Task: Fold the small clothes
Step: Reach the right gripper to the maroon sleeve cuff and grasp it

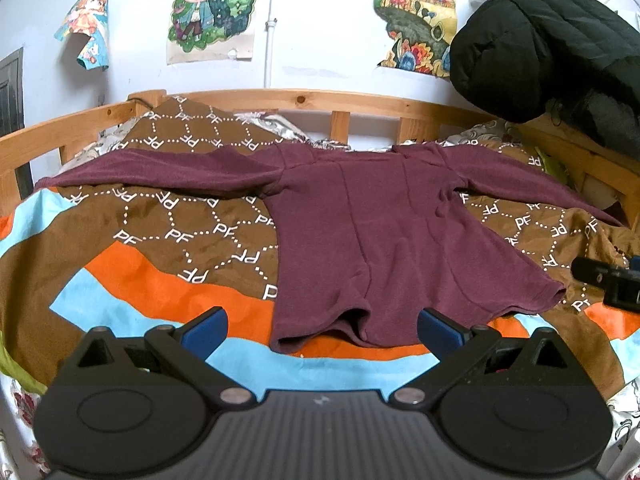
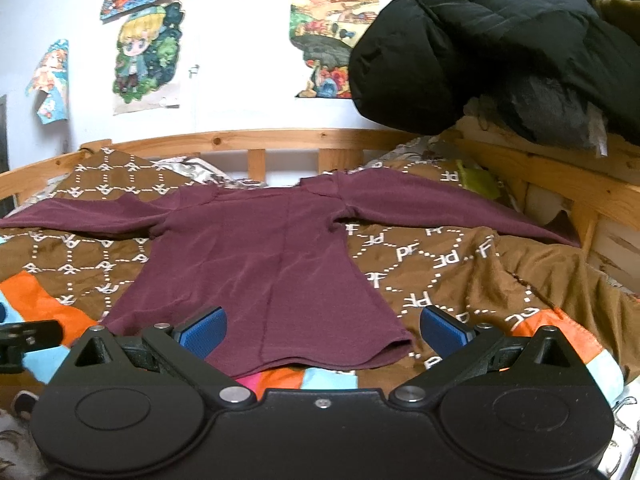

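Observation:
A maroon long-sleeved shirt point(image 1: 376, 236) lies flat on the bed with both sleeves spread out to the sides; it also shows in the right wrist view point(image 2: 260, 276). Its hem faces me. My left gripper point(image 1: 320, 332) is open, its blue pads either side of the hem's left part, just above it and holding nothing. My right gripper point(image 2: 320, 332) is open over the hem's right part and holds nothing. The right gripper's tip shows at the right edge of the left wrist view point(image 1: 608, 280).
The shirt lies on a brown, orange and blue patterned blanket point(image 1: 160, 248). A wooden bed rail point(image 1: 320, 100) runs along the back by the wall. A black padded jacket point(image 1: 552, 40) hangs over the rail at the right. A green item point(image 2: 476, 180) lies by the right sleeve.

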The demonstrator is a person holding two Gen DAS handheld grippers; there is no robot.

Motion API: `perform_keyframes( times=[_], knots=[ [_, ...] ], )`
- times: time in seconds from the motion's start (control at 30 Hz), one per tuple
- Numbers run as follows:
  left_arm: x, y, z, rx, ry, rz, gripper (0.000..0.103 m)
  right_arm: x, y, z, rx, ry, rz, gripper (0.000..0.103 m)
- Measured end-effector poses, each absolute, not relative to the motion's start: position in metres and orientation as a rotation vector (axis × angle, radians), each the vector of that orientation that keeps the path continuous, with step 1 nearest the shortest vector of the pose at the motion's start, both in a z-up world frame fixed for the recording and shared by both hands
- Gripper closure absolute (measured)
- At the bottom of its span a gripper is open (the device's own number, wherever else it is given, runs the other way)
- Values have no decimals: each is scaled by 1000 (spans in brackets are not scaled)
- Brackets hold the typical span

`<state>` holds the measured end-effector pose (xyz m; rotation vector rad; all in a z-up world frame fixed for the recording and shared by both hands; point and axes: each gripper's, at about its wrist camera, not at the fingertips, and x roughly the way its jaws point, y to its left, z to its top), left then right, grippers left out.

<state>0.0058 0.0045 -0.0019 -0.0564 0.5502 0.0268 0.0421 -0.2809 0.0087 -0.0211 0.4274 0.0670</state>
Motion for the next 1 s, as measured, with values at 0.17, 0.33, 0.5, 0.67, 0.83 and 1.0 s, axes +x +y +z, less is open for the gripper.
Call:
perform_keyframes(
  times=[0.17, 0.33, 0.5, 0.67, 0.83, 1.0],
  knots=[
    [14, 4, -4, -45, 561, 60, 1, 62, -306, 15, 20, 431, 80, 1],
    [29, -2, -8, 2, 583, 68, 1, 91, -332, 30, -71, 392, 45, 1],
    [45, -6, -7, -8, 595, 44, 1, 138, -375, 43, 3, 446, 61, 0],
    [67, -13, -7, 19, 613, 16, 1, 192, -426, 47, 159, 547, 21, 0],
    [100, -19, -2, 43, 600, 4, 1, 239, -469, 34, 263, 577, -240, 0],
    [135, -29, 1, 68, 588, 3, 0, 273, -485, 21, 241, 533, -342, 0]
  ],
)
